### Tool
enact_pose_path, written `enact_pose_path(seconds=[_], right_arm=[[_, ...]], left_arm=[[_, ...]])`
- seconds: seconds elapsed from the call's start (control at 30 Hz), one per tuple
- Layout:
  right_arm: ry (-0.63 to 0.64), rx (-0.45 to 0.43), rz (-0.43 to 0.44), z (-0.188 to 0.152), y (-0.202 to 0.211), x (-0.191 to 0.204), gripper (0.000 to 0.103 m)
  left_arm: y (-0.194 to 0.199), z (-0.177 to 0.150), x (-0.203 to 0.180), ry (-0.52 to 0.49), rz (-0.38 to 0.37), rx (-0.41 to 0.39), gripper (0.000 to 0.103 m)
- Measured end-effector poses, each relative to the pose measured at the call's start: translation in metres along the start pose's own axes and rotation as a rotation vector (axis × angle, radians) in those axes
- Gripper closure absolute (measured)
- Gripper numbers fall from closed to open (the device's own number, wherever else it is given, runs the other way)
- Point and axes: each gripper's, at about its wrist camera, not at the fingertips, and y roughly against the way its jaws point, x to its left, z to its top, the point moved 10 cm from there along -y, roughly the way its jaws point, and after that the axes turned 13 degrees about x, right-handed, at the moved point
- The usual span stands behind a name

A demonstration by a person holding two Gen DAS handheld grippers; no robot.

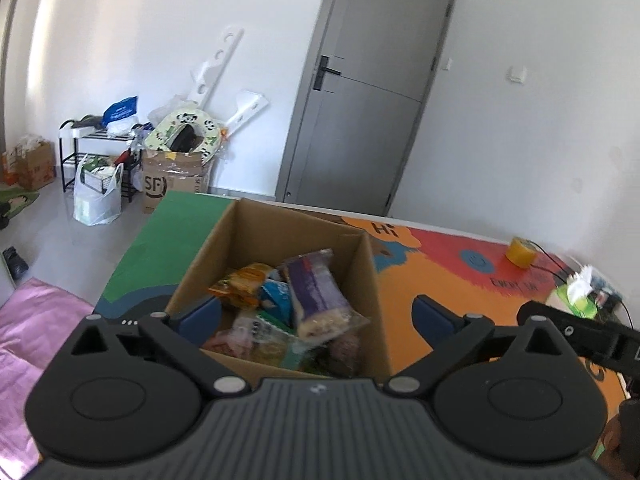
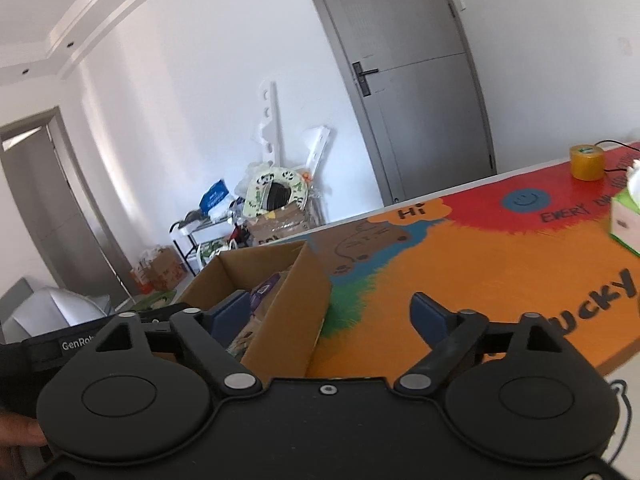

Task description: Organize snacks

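An open cardboard box (image 1: 224,248) stands on the colourful table mat (image 1: 440,280) and holds several snack packets. A purple packet (image 1: 316,292) lies on top, an orange one (image 1: 240,284) beside it. My left gripper (image 1: 318,316) is open just above the box's near edge, nothing between its blue pads. In the right wrist view the same box (image 2: 288,292) sits to the left, the purple packet (image 2: 264,290) peeking out. My right gripper (image 2: 328,320) is open over the box's right wall and the mat (image 2: 480,264), holding nothing.
A yellow tape roll (image 1: 520,254) with a black cable and a green tissue box (image 2: 626,216) stand at the mat's far right. Beyond the table are a grey door (image 1: 360,100), a cluttered shelf (image 1: 92,152), bags and another carton (image 1: 172,180) on the floor.
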Motion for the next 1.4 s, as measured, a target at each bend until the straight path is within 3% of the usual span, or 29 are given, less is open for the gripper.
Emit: enact_pose_path(seconds=[0.27,0.6,1.07,1.4], right_arm=[[-0.002,-0.027,-0.025,-0.004,0.031,-0.014,0.002],[0.010,-0.037,-0.054,-0.014,0.061,-0.020,0.000],[0.057,0.025,-0.144,-0.038,0.088,-0.017,0.000],[0.060,0.011,-0.201,-0.046,0.112,-0.014,0.000]], left_arm=[[0.007,-0.016,-0.025,-0.063,-0.022,0.046,0.001],[0.033,-0.027,-0.040,-0.124,-0.023,0.051,0.001],[0.070,-0.043,-0.029,-0.177,-0.058,0.025,0.001],[0.082,-0.049,-0.014,-0.206,-0.048,0.023,0.001]])
